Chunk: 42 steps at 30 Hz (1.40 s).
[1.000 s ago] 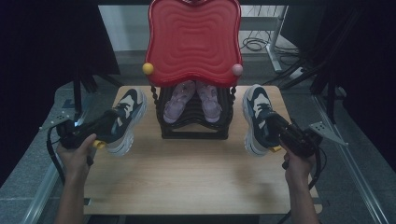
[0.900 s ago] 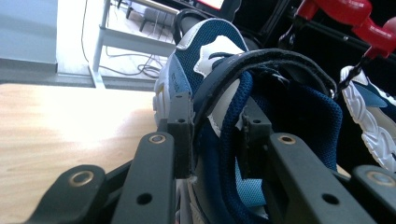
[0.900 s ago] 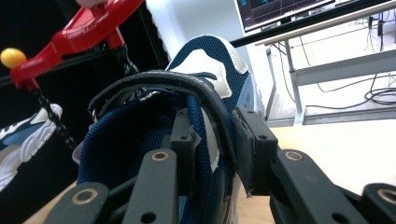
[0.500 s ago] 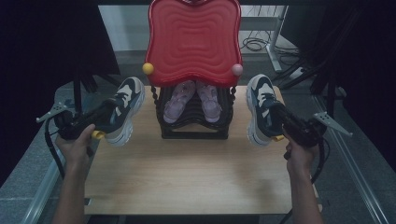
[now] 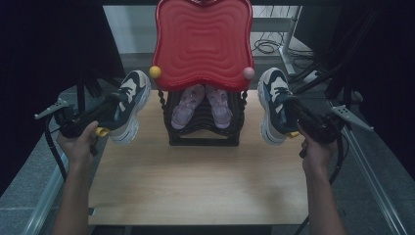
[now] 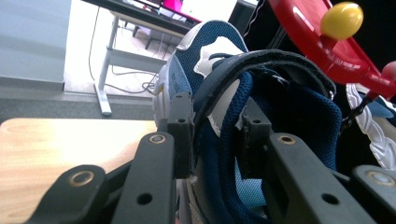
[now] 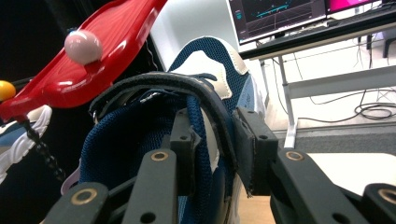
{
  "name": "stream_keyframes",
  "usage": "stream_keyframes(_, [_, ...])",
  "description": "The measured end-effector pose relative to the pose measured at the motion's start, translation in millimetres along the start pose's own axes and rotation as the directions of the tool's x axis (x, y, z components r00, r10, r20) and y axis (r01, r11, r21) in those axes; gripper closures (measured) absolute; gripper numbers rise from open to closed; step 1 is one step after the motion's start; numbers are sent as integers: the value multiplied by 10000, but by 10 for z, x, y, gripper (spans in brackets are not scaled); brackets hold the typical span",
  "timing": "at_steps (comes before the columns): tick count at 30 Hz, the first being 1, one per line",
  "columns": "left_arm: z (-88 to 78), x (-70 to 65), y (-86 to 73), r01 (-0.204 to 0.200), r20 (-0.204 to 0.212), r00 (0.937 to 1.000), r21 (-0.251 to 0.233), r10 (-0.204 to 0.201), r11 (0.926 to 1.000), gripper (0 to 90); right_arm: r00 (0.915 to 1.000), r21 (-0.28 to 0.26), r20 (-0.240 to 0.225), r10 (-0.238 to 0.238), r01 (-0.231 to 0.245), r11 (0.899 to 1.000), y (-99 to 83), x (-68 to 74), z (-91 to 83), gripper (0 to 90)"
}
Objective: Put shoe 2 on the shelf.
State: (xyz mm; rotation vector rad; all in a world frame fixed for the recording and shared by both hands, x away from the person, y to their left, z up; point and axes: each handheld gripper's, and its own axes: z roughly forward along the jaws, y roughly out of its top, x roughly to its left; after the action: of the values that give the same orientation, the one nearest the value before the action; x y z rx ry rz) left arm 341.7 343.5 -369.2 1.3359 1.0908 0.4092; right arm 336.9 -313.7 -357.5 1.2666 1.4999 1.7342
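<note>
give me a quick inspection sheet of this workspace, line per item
surface: light wooden table top, its front half bare
job's things: two navy and white sneakers, the left sneaker and the right sneaker, both lifted off the wood; black wire shoe rack with a red wavy plastic top, holding a pair of pale pink shoes
clutter: nothing seen
grippers: left gripper clamped on the left sneaker's collar; right gripper clamped on the right sneaker's collar
cables: black cable trailing from the left gripper; loose cables on the floor behind
surroundings: dark curtains both sides, desk with monitors beyond
</note>
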Motion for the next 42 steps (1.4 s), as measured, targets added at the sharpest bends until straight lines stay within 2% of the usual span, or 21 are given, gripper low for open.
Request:
stream_keyframes(7, [67, -19, 216, -71, 59, 10000, -195, 72, 9998, 720, 9999, -110, 32, -160, 160, 9998, 161, 3, 43, 702])
stream_keyframes(13, [92, -47, 328, -102, 79, 9999, -353, 105, 9993, 720, 10000, -164, 54, -34, 35, 9999, 274, -11, 84, 702])
stream_keyframes(20, [74, -69, 471, -223, 29, 9997, -444, 225, 9988, 719, 9996, -229, -260, 119, -125, 9997, 412, -6, 108, 702])
stream_keyframes(24, [81, -65, 526, -51, 171, 9998, -584, 61, 9983, 719, 9995, -267, -293, 134, -142, 9995, 484, 4, 132, 702])
stream_keyframes(27, [106, -68, 580, -76, 133, 9999, -552, 83, 9984, 719, 9988, -260, -423, 231, -242, 9994, 522, 6, 163, 702])
stream_keyframes(34, [129, -138, 738, -240, 117, 9996, -768, 250, 9968, 719, 9978, -309, -536, 386, -403, 9987, 653, 31, 237, 701])
stream_keyframes(42, [197, -253, 862, -361, 241, 9990, -842, 382, 9958, 718, 9971, -282, -704, 285, -305, 9991, 801, 65, 298, 702])
